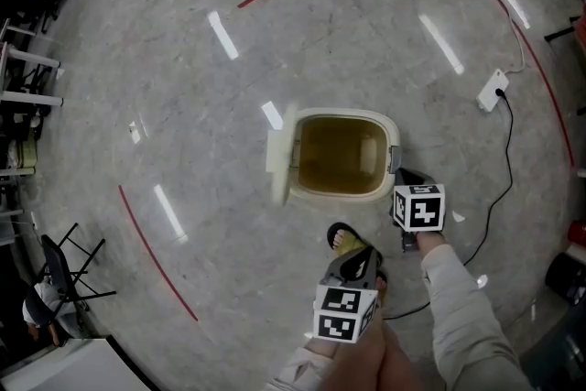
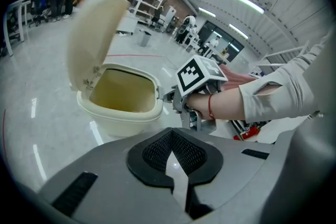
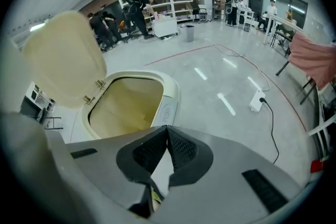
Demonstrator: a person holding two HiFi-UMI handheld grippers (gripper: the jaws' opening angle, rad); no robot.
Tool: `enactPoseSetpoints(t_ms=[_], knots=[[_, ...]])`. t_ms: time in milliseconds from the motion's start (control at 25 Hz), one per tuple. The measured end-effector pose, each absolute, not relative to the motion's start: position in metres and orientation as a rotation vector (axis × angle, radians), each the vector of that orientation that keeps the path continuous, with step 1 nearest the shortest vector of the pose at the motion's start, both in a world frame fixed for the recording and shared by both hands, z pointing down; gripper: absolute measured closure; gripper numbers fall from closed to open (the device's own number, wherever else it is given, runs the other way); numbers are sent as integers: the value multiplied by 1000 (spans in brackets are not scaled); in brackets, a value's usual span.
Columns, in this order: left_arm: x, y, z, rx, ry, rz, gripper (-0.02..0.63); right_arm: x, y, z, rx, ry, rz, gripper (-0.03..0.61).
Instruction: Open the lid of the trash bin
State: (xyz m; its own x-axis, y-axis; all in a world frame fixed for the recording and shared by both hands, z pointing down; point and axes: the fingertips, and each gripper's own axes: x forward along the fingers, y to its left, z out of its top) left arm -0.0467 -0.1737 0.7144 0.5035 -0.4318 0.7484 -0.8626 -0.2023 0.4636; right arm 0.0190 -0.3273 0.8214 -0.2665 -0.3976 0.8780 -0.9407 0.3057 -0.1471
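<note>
One trash bin [image 1: 339,194], lid [image 1: 278,162] upright; right hand-held gripper [image 1: 404,179] beside it

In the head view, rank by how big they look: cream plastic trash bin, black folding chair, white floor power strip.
1. cream plastic trash bin
2. black folding chair
3. white power strip

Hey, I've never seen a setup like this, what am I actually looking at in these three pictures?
There is no robot here: a person holds a hand-held gripper in each hand. One picture comes from a camera on the person's head, looking down at the floor. The other two cameras ride on the grippers. On the floor stands a cream trash bin, its lid standing open. The left gripper and right gripper both have their fingers closed on nothing.
</note>
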Motion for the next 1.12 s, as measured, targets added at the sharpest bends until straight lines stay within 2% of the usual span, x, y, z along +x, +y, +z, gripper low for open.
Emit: enactPoseSetpoints(t_ms=[600, 1120], knots=[[-49, -176, 700, 1808, -1135, 572, 611, 18, -323, 814, 1187, -1772, 1070, 575], [-44, -175, 667, 1861, -1177, 591, 611, 37, -238, 754, 1239, -1780, 1271, 575]])
